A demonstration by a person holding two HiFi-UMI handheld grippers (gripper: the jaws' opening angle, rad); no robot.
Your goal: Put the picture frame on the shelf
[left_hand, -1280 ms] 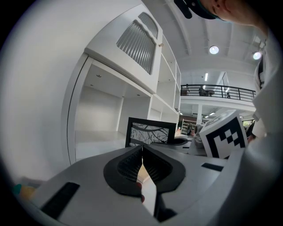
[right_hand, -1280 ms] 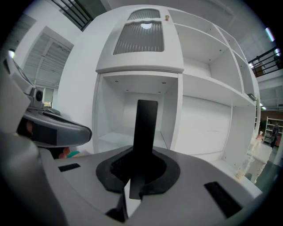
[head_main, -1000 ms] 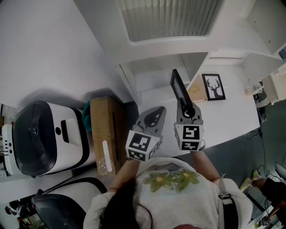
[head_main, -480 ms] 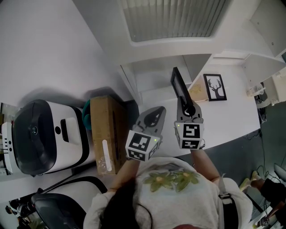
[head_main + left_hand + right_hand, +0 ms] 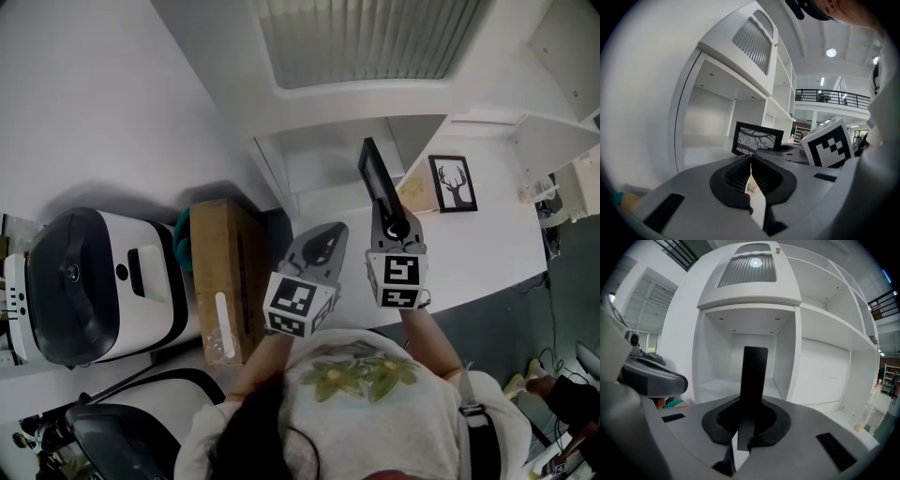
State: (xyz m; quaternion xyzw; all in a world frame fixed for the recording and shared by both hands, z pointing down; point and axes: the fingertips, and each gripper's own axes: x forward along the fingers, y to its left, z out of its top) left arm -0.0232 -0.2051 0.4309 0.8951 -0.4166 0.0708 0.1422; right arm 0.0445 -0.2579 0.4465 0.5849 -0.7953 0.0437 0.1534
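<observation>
In the head view, hardly anything has moved since half a second ago. My right claw (image 5: 390, 223) still holds the frame (image 5: 377, 180) upright and edge-on, out ahead toward the shelf (image 5: 323, 173). My left claw (image 5: 325, 242) sits just beside it on its left, and both arms are level and point forward.

In the left gripper view, my left claw (image 5: 751, 169) is closed with nothing in it. The frame (image 5: 757, 138) stands just beyond it to the right.

In the right gripper view, my right claw (image 5: 746, 425) is clamped on the lower edge of the frame (image 5: 753, 376), with the shelf (image 5: 717, 387) open straight ahead.
</observation>
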